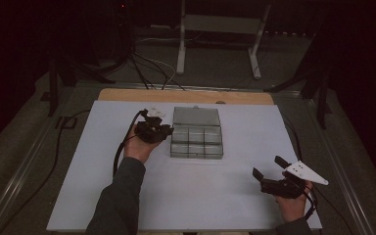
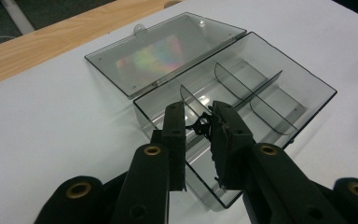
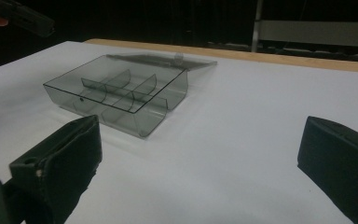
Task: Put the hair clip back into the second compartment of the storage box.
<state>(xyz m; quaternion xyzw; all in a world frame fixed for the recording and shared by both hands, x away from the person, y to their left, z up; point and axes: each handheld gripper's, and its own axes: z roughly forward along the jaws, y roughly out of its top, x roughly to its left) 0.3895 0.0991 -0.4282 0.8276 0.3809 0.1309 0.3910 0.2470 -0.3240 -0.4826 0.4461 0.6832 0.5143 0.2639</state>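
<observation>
Left fingers [image 2: 200, 123]: clenched on a small black object [image 2: 199, 125], too small to be identified, held just above the near-left compartment of the clear box [image 2: 279, 79].
Right fingers [image 3: 200, 158]: released, jaws spread wide, nothing between them; kept low over the desk [image 3: 242, 107], well apart from the box.
Box: placed mid-desk, its lid [image 2: 163, 51] folded back flat toward the far wooden edge [image 2: 42, 44]; the compartments appear empty.
Step in hand: judged to be the placing of the small piece into a compartment.
Next move: a short lowering between the dividers [image 2: 193, 100] is called for, then an opening of the fingers.
</observation>
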